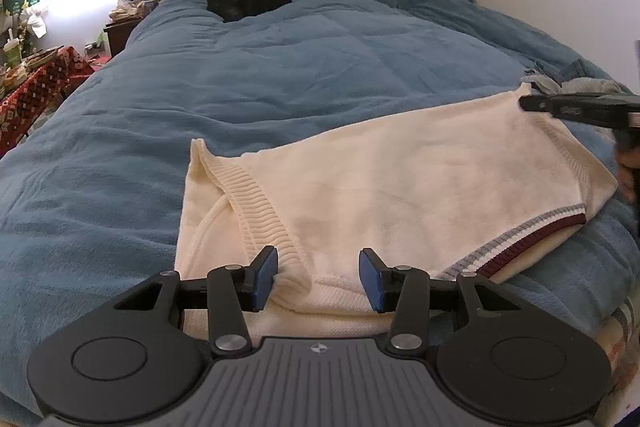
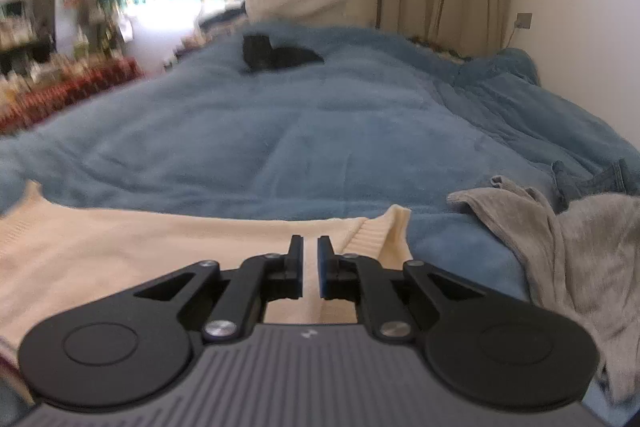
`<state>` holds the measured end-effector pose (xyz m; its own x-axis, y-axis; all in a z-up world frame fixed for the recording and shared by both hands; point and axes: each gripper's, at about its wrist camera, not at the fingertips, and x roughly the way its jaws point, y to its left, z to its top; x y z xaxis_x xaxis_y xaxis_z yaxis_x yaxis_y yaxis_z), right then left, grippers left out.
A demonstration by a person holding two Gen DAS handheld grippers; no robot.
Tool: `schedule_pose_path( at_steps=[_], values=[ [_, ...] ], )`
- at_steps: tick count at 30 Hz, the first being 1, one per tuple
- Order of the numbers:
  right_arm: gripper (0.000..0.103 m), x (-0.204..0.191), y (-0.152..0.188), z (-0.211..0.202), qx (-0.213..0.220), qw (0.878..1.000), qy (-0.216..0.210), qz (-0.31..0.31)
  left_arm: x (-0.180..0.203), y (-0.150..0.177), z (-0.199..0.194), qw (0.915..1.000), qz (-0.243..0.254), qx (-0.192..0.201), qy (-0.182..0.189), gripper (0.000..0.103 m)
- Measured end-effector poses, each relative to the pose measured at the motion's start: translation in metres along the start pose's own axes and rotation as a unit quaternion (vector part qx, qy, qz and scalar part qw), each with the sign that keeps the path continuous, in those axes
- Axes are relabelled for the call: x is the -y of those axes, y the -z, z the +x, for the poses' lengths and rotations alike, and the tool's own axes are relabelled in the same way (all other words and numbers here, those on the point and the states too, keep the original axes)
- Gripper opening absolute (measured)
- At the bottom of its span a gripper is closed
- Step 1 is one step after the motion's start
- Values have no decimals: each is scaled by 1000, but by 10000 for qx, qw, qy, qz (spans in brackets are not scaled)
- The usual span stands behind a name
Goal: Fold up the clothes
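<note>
Cream knit sweater (image 1: 400, 187) is laid partly folded on the blue bed blanket (image 1: 280, 67), at the near right. Judged soft, light, limp and stretchy; best taken at the ribbed hem (image 1: 264, 223) or the striped band (image 1: 520, 243), where the knit is thicker. Left hand-held gripper (image 1: 318, 277) is parted over the near edge, pads clear of cloth. Right hand-held gripper (image 2: 310, 265) is nearly closed above the far corner; cloth between the pads cannot be told. Free blanket lies left and beyond; grey garment (image 2: 560, 239) crowds the right.
</note>
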<state>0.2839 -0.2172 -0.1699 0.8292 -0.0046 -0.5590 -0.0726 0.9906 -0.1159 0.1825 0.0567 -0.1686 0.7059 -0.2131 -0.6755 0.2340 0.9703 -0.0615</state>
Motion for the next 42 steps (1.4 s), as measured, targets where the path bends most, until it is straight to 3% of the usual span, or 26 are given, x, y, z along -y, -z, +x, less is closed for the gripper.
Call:
schedule_pose_path(
  at_steps=[4, 13, 19, 26, 30, 36, 42],
  values=[
    [8, -5, 14, 3, -202, 9998, -40, -71, -1, 2, 1, 10000, 20, 22, -8, 44],
    [5, -14, 73, -61, -288, 9987, -164, -398, -5, 2, 4, 10000, 8, 31, 33, 46],
    [7, -12, 64, -84, -125, 9992, -340, -158, -2, 1, -3, 9999, -49, 152, 27, 46],
    [8, -39, 64, -76, -113, 9971, -716, -246, 7, 2, -10, 9995, 89, 285, 79, 46],
    [8, -37, 78, -75, -236, 9969, -662, -344, 9, 9, -8, 9993, 333, 159, -93, 46],
    [12, -27, 76, -91, -132, 9974, -686, -168, 4, 10, -16, 9994, 117, 317, -47, 46],
    [15, -52, 65, -104, 127, 9920, -1249, -127, 11, 10, -18, 9986, 413, 289, -134, 46]
  ],
)
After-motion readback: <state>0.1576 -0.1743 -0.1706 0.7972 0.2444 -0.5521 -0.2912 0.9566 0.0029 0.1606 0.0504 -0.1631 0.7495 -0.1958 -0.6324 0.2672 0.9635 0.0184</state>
